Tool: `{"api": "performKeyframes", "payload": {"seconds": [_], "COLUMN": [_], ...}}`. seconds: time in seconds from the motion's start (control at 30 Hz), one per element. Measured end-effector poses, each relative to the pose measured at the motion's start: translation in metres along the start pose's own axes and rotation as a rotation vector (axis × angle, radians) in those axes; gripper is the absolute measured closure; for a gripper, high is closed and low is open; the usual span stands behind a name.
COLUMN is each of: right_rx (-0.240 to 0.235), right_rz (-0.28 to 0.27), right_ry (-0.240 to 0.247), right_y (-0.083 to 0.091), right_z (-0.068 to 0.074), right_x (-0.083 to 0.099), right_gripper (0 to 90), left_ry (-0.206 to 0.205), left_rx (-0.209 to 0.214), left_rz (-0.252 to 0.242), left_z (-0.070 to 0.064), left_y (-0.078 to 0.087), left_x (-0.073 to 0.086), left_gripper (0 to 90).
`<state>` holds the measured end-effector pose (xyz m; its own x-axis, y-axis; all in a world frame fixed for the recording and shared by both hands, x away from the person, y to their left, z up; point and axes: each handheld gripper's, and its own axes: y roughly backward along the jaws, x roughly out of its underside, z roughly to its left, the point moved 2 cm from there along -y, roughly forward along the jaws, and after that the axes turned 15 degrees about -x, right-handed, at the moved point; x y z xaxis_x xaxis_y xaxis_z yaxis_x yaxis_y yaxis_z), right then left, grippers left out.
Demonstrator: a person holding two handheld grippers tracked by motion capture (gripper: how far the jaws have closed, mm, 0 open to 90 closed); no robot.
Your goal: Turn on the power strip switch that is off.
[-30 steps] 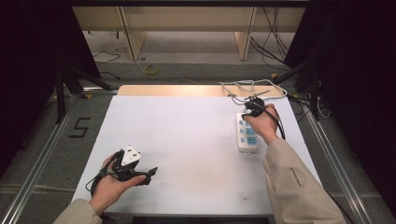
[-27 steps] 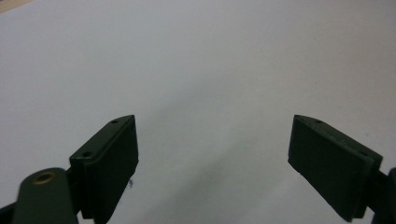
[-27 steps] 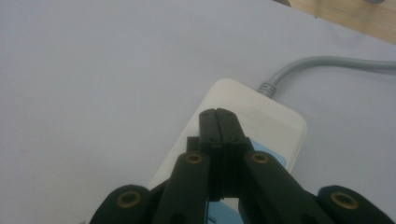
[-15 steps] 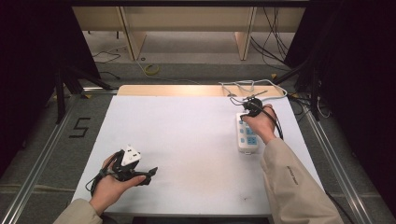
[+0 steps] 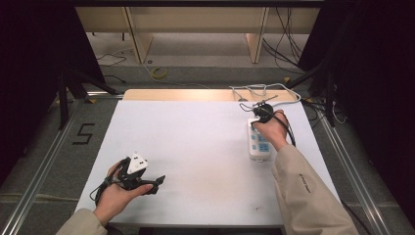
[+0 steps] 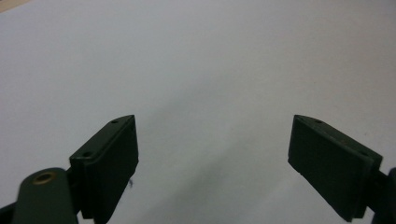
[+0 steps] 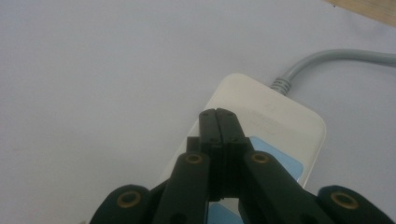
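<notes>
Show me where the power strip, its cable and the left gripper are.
power strip (image 7: 280, 116): right gripper view, white top near the cable end.
cable (image 7: 327, 58): right gripper view, grey middle stretch.
left gripper (image 6: 212, 154): left gripper view, midway between open jaws.

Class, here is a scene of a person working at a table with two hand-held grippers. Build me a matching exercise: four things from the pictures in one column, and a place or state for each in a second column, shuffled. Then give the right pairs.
Things:
1. left gripper
2. right gripper
3. power strip
4. grey cable

Places or states:
A. runs out of the far end of the strip
B. jaws wide apart over bare white tabletop
C. lies on the right side of the table, white with blue sockets
D. jaws closed together, poised over the strip

Pairs: 1-B, 2-D, 3-C, 4-A
</notes>
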<state>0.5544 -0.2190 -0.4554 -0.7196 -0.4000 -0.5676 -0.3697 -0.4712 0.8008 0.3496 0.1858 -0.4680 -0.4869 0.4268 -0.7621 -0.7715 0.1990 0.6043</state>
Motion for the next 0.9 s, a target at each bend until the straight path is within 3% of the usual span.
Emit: {"api": "performKeyframes", "payload": {"seconds": [0.9], "right_rx": [0.001], "right_rz": [0.041], "right_ry": [-0.006], "right_y": [-0.0043], "right_z": [0.0006], "right_x": [-0.0032], "right_gripper": [90.0], "left_ry": [-0.004], "left_rx": [0.002], "left_rz": [-0.005], "left_z": [-0.0006], "left_y": [0.0001], "left_x": [-0.0002], "left_gripper": [15.6]}}
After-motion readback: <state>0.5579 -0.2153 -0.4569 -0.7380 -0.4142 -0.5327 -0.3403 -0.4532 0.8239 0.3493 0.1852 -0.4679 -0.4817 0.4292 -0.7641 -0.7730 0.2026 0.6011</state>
